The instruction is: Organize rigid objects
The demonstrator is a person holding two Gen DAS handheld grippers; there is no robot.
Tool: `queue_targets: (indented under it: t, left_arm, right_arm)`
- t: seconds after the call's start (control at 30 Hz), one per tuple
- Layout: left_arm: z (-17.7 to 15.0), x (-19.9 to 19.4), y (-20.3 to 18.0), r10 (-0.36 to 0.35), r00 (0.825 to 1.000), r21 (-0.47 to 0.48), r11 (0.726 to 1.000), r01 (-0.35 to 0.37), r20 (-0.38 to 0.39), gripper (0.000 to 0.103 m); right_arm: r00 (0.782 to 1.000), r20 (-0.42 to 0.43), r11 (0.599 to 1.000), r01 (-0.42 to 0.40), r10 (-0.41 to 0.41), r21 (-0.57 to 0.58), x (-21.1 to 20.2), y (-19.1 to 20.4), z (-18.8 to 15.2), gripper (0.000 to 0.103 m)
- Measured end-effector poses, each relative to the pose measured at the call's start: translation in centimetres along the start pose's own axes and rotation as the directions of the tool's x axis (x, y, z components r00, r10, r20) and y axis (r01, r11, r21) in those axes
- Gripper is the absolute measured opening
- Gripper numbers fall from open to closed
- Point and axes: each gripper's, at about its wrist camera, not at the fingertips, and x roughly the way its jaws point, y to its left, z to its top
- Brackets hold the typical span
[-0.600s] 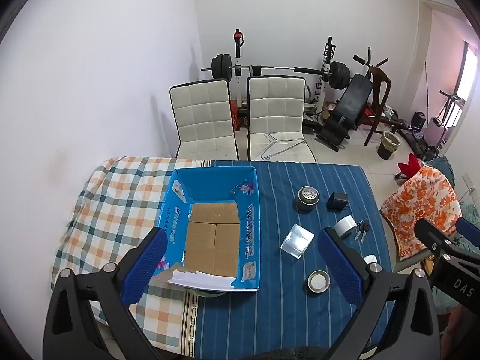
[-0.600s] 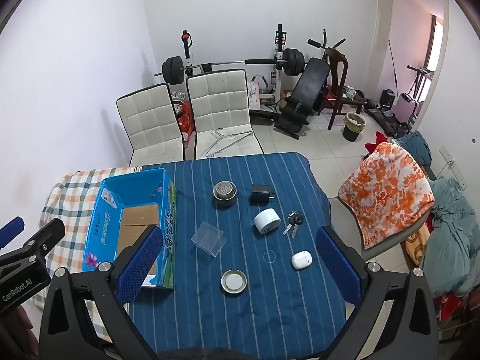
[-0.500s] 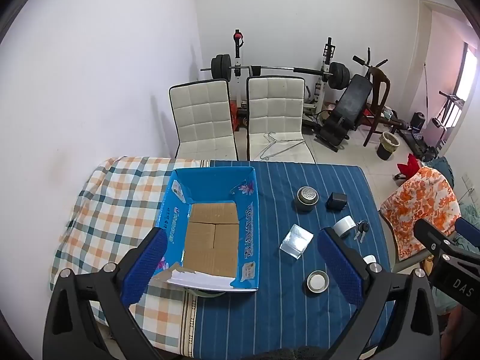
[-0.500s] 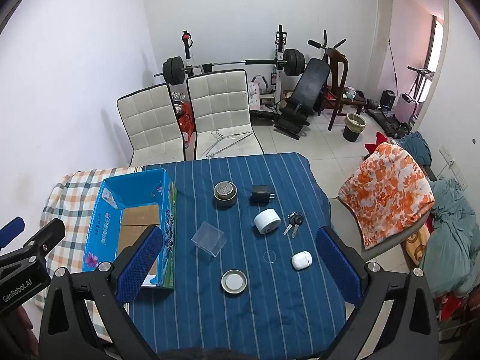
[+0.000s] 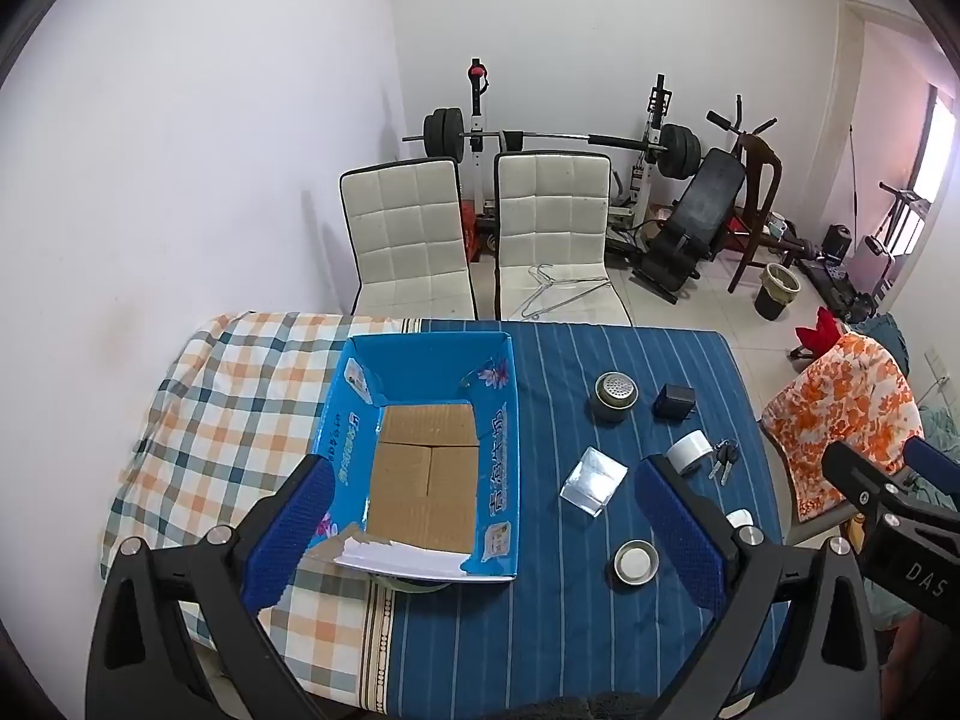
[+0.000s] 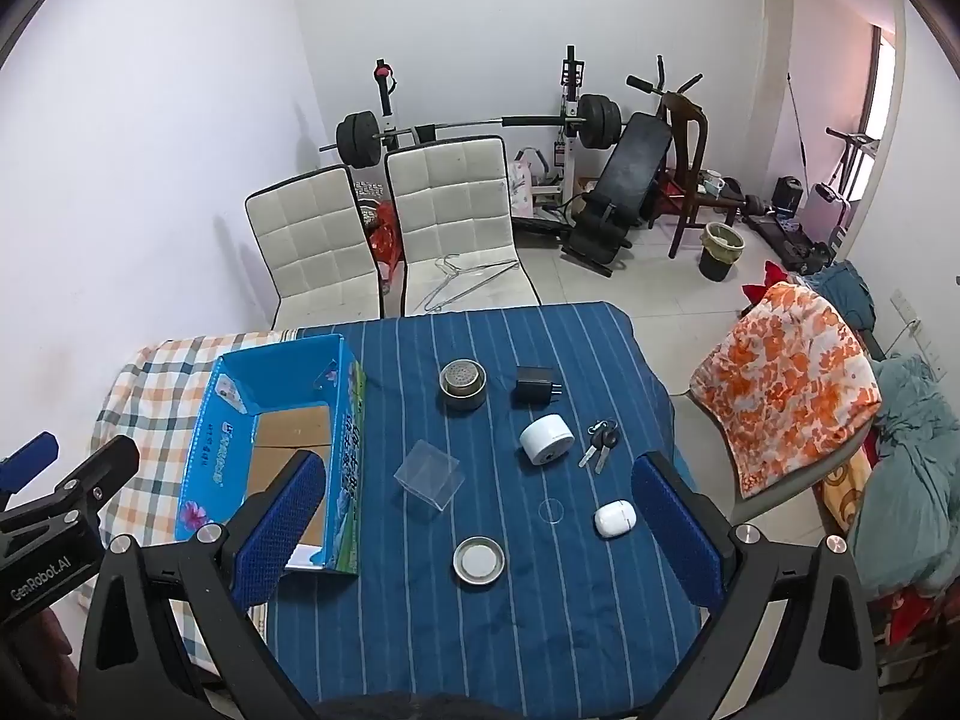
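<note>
Both grippers hover above the surface (image 6: 540, 630) with their jaws spread wide and nothing held. Between the jaws of the left gripper (image 5: 480, 531) lies the open blue box (image 5: 426, 462), its long axis running straight away from the jaws, its mouth upward and its brown cardboard floor bare. The clear plastic box (image 5: 593, 480) sits just inside the right jaw of that gripper, one corner pointing back toward it. Between the jaws of the right gripper (image 6: 480, 525) the round metal lid (image 6: 478, 560) lies flat, nearest of all. Ahead of it is the clear plastic box again, then the metal tin (image 6: 462, 385) farthest out, upright. The white tape roll (image 6: 546, 440) lies on its side toward the right jaw, with the keys (image 6: 600, 443) just beside it, blades pointing back toward the jaws. The white earbud case (image 6: 615, 518) lies close by the right jaw, and the black charger (image 6: 536, 384) lies beyond the roll.
</note>
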Motion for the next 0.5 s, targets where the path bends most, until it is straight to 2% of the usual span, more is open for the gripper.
queue_targets:
  t: [0.2, 0.5]
  left_arm:
    - [0.03, 0.05, 0.04, -0.002, 1.000, 0.001, 1.000, 0.002, 0.000, 0.103]
    - [-0.11, -0.23, 0.21, -0.003, 1.000, 0.000, 1.000, 0.003, 0.001, 0.103]
  right_arm:
    - [1.000, -0.029, 1.000, -0.010, 0.009, -0.013, 0.60, 0.29, -0.25, 0.103]
    - [1.000, -0.018, 1.000, 0.002, -0.003, -0.017, 0.43, 0.45, -0.16, 0.103]
